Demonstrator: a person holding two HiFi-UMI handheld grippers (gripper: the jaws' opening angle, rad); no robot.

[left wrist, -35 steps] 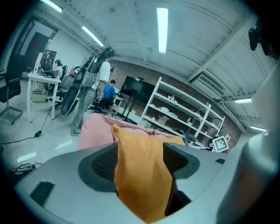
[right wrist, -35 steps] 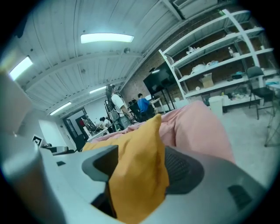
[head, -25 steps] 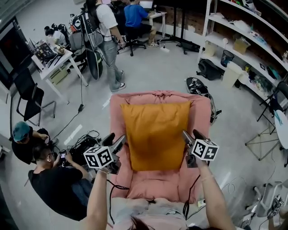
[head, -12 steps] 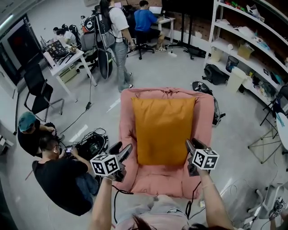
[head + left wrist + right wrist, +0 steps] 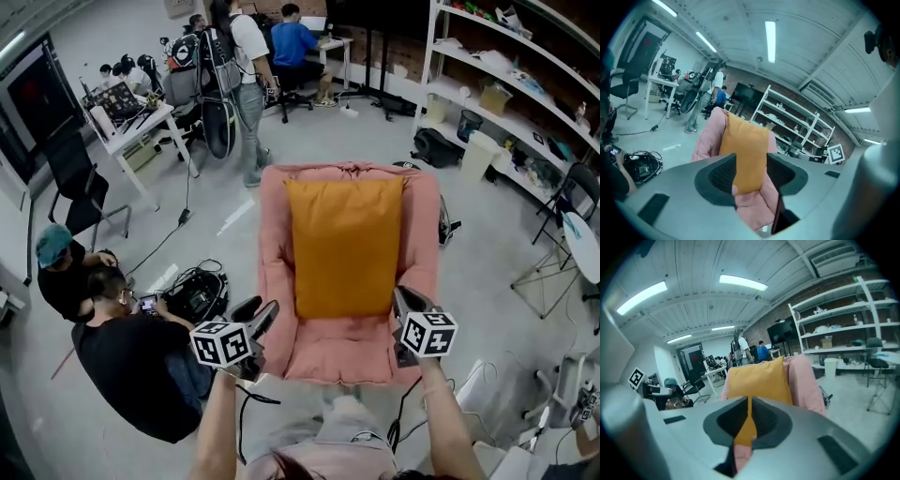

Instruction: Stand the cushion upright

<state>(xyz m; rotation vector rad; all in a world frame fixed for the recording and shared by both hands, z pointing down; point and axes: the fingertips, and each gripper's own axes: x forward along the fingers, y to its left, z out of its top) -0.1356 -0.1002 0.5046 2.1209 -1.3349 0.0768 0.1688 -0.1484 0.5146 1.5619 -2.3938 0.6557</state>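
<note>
Cushion [image 5: 345, 246], orange and rectangular, stands on end in the pink armchair [image 5: 424, 246]. Its lower short edge sits on the seat [image 5: 347, 349] and its back lies against the backrest [image 5: 345, 172], with the broad face turned out towards the person holding the grippers. Its long axis runs from the seat up the backrest, straight up and down in the head view, and its top edge ends just below the backrest's rim. It is centred between the two padded arms, with a strip of pink showing on either side.

Neither gripper touches it. The left gripper [image 5: 259, 311] hangs off the chair's front left corner, pointing towards the chair. Its jaws have just been closing, yet they stand apart. Its own view shows nothing between the ribbed pads [image 5: 723, 172], only the far-off cushion and chair framed in the gap. The right gripper [image 5: 403, 298] is at the chair's front right corner, by the end of that arm. Its jaws have just closed and stand together but for a thin slit. They hold nothing, and a sliver of orange shows through the slit from well behind.

On the grey floor [image 5: 309, 131] left of the chair a person in a black top [image 5: 131, 361] crouches beside a tangle of black cables [image 5: 192, 295], and shelving [image 5: 511, 84] lines the right wall
</note>
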